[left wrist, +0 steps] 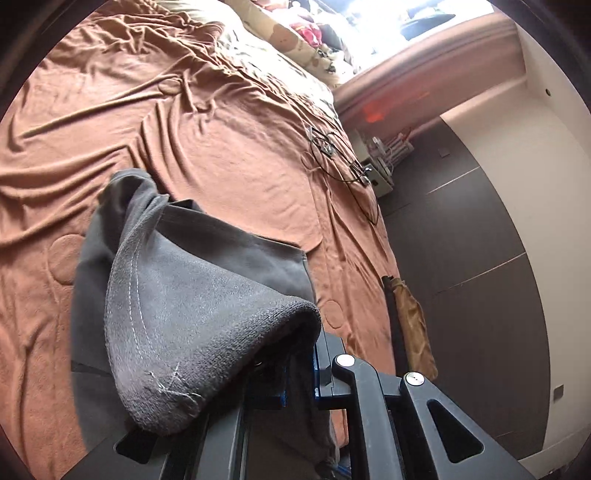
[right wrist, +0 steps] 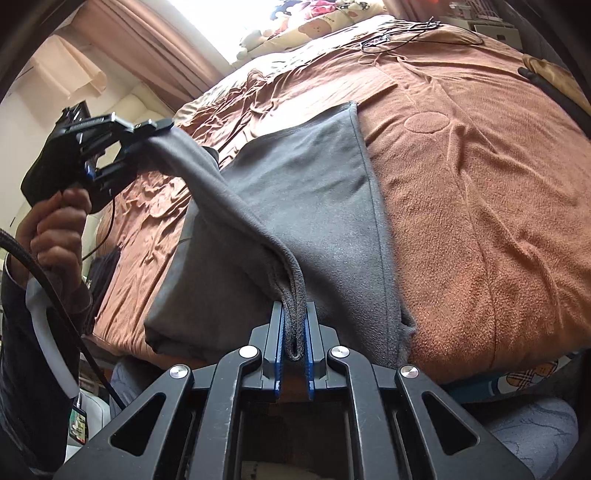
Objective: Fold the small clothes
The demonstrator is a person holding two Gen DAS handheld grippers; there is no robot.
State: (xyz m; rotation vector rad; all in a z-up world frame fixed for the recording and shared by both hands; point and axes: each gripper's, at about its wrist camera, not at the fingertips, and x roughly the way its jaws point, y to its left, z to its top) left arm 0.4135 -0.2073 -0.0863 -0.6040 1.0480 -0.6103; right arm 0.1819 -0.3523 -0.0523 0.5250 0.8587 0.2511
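Bed (right wrist: pixel 480 177) under rumpled rust-brown blanket (left wrist: pixel 155 122), curtained window (right wrist: pixel 155 40).

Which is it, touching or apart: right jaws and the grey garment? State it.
Touching. The right wrist view shows the right gripper with its jaws shut on a fold of the grey garment.

Garment on bed, near edge

Garment (right wrist: pixel 306 192) lies on blanket (right wrist: pixel 480 192); one corner raised left of it in left gripper (right wrist: pixel 162 125), near hem in right gripper (right wrist: pixel 294 332); cables (right wrist: pixel 406 37) behind garment.

Daylight glares from the blown-out window (left wrist: pixel 388 33); fisheye edges bend, dark corners.
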